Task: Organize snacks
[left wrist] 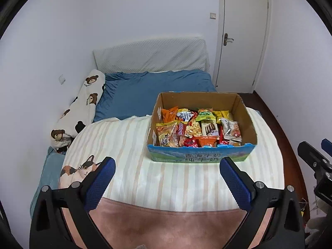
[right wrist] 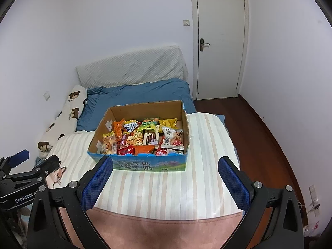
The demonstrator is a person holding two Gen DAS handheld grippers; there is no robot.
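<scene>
Both sets of jaws spread wide, empty: left gripper, right gripper. Beyond, centre of frame, cardboard box packed with snack packets, resting on striped blanket over bed.

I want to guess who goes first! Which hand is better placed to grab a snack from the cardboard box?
Probably the right gripper: the open cardboard box of colourful snack packets sits almost straight ahead between its open blue fingers. For the left gripper, also open, the box sits off to the right.
</scene>
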